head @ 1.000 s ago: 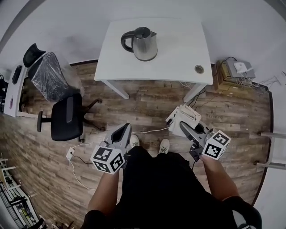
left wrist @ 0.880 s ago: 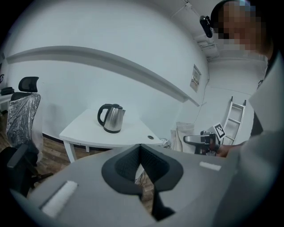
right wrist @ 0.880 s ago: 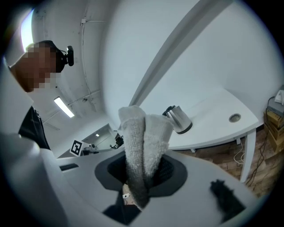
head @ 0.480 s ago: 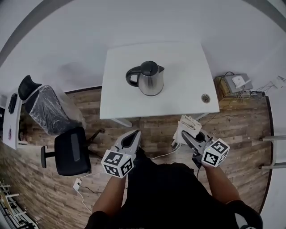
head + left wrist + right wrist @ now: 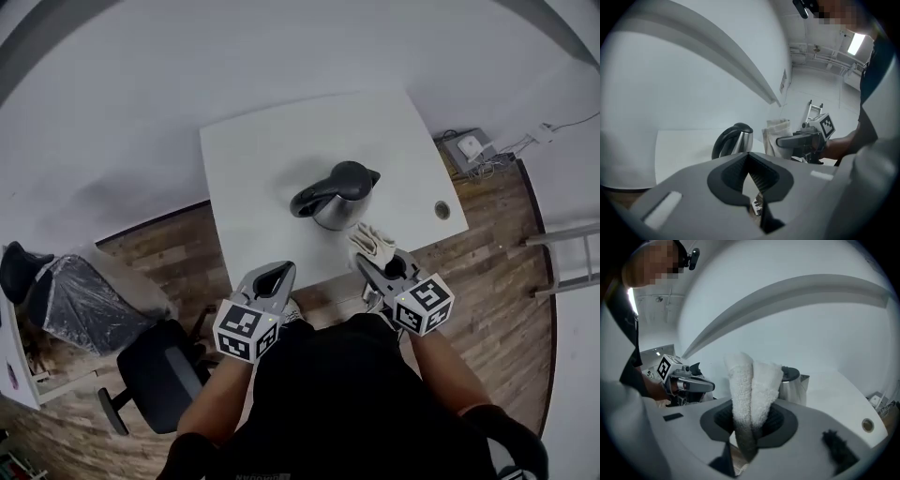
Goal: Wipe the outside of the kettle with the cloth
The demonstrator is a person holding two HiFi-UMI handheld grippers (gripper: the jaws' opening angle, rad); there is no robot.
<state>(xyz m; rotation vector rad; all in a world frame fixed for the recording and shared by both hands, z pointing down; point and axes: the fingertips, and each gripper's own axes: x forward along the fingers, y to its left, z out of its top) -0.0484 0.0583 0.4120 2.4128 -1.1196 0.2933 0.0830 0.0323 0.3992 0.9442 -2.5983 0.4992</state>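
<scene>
A steel kettle (image 5: 336, 199) with a black lid and handle stands upright near the front of the white table (image 5: 262, 169). My right gripper (image 5: 372, 263) is shut on a folded white cloth (image 5: 372, 239), which sticks up just in front of the kettle's right side, close to it. In the right gripper view the cloth (image 5: 752, 385) fills the jaws and hides part of the kettle (image 5: 793, 385). My left gripper (image 5: 275, 275) hovers at the table's front edge, left of the kettle, shut and holding nothing. In the left gripper view, the kettle (image 5: 733, 140) stands ahead and the cloth (image 5: 776, 136) to its right.
A round cable hole (image 5: 442, 210) sits in the table's right front corner. A black office chair (image 5: 159, 375) stands on the wood floor at lower left. A box with devices (image 5: 466, 147) lies beside the table at right, and a metal frame (image 5: 562, 253) stands further right.
The person has stepped up to the table. Both grippers have risen from over the floor to the table's front edge. The cloth in the right gripper now sits beside the kettle.
</scene>
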